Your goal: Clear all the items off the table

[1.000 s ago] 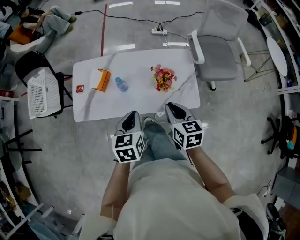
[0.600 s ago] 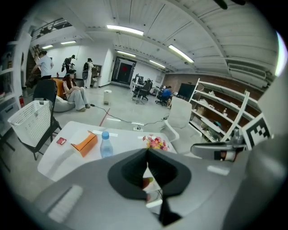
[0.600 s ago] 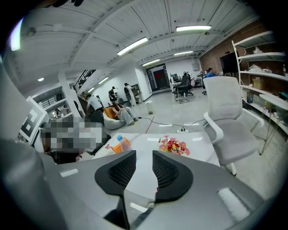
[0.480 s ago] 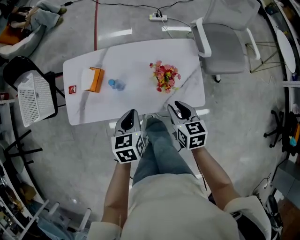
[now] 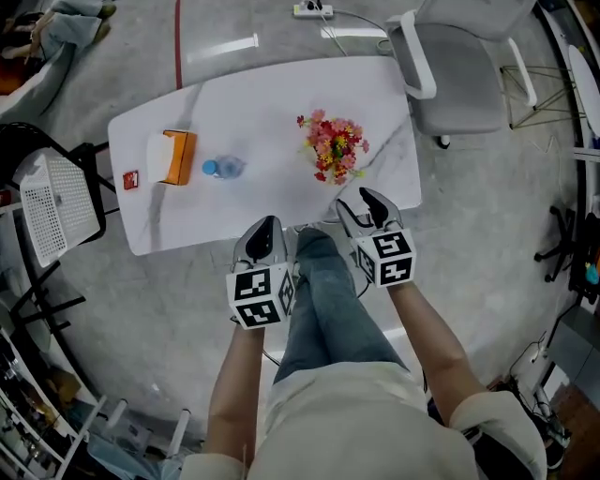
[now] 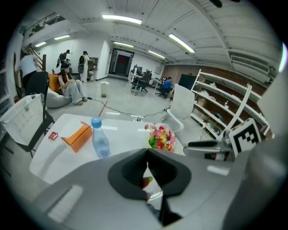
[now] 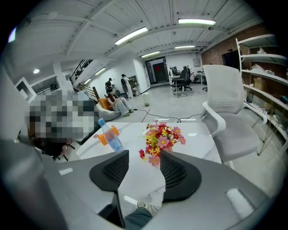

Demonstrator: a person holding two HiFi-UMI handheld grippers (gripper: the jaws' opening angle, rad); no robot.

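Note:
On the white marble table (image 5: 272,202) stand a bunch of pink and red flowers (image 5: 333,148), a clear water bottle (image 5: 222,168) with a blue cap, an orange tissue box (image 5: 172,157) and a small red packet (image 5: 130,180). My right gripper (image 5: 361,206) hangs over the table's near edge, just short of the flowers (image 7: 161,139). Its jaws have just been opening and stand open with nothing between them. My left gripper (image 5: 262,236) is shut and empty at the near edge, with the bottle (image 6: 100,139) and the box (image 6: 77,136) farther left.
A white mesh basket (image 5: 56,202) rests on a black chair left of the table. A grey office chair (image 5: 464,70) stands at the far right corner. A power strip (image 5: 312,10) and cables lie on the floor beyond. The person's legs (image 5: 323,291) are between my grippers.
Both grippers have sunk and come up to the table's near edge. The right jaws have parted from shut to open. Nothing on the table has moved.

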